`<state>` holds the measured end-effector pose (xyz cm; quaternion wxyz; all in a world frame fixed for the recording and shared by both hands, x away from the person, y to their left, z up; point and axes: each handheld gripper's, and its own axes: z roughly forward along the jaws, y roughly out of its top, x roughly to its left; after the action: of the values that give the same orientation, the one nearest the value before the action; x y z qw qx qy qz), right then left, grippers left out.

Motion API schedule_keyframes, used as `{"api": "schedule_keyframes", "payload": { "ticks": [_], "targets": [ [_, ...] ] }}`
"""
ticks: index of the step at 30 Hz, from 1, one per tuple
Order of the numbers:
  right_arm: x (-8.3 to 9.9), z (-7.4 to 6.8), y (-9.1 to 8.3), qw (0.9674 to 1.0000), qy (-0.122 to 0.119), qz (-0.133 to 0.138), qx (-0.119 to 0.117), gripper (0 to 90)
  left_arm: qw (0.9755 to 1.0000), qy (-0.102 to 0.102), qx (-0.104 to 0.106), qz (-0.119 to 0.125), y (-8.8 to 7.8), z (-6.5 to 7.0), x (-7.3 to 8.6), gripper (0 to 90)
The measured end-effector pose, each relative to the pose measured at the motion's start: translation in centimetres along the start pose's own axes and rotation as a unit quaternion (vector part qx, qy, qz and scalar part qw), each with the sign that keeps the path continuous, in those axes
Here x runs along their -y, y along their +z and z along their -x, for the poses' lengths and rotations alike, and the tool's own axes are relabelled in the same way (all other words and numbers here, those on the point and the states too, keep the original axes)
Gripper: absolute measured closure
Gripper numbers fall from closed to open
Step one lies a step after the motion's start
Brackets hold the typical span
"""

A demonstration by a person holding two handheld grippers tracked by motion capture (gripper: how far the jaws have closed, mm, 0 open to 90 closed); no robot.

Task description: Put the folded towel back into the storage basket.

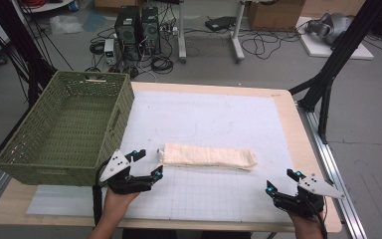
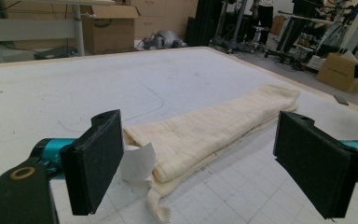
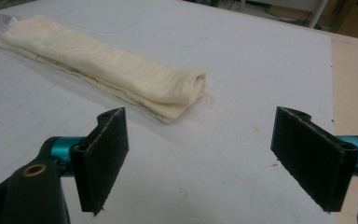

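Both forearms reach forward, left hand-held gripper (image 1: 147, 163) and right hand-held gripper (image 1: 282, 181) with jaws spread wide.

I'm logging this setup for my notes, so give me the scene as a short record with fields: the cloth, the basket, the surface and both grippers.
cloth: cream folded towel, long roll lying flat on the mat, white tag at its left end
basket: green woven basket, at the table's left edge
surface: white gridded mat on a wooden table
left gripper: open, just short of the towel's left end, not touching
right gripper: open, near the towel's right end, apart from it
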<state>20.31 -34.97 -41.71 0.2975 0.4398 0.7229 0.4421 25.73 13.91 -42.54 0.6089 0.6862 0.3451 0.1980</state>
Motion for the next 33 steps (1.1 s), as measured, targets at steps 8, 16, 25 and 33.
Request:
{"api": "schedule_keyframes", "payload": {
  "ticks": [8,16,25,33],
  "targets": [
    [0.2,0.2,-0.1,1.0000,0.005,-0.002,0.000,17.5,1.0000,-0.001,0.000,-0.004,0.2,0.1,-0.2,16.7],
    [0.3,0.3,-0.2,1.0000,0.005,-0.001,0.002,17.5,0.9998,0.015,0.006,-0.008,0.4,0.6,-1.2,16.7],
    [0.2,0.0,-0.1,1.0000,0.004,-0.003,0.000,17.6,0.9996,0.015,0.013,-0.018,0.6,0.8,-1.6,16.8],
    [0.3,0.0,-0.1,1.0000,0.002,-0.004,0.000,17.6,0.9996,0.006,0.014,-0.024,0.8,0.6,-2.3,16.7]
  ]
}}
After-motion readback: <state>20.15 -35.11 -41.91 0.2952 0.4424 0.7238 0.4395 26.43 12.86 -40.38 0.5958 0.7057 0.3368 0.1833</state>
